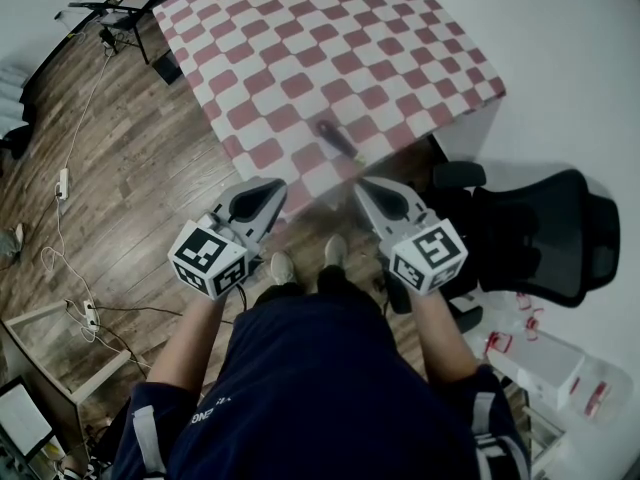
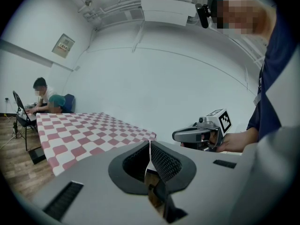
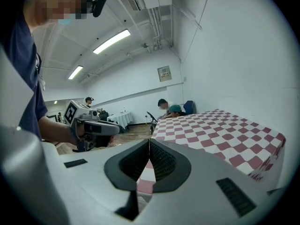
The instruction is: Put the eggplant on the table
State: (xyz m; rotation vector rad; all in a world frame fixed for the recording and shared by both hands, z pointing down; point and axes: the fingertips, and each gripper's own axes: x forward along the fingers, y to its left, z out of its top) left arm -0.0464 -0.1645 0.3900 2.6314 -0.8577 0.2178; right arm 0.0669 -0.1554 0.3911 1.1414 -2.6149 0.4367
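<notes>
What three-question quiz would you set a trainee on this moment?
1. True or false: the eggplant lies on the table.
2. Fill in: the left gripper and the right gripper both have their jaws ____, with nothing between them.
3. In the head view, what stands right of the table? A. a black chair B. a ladder C. a fridge
Key: 1 true; 2 shut; 3 A.
</notes>
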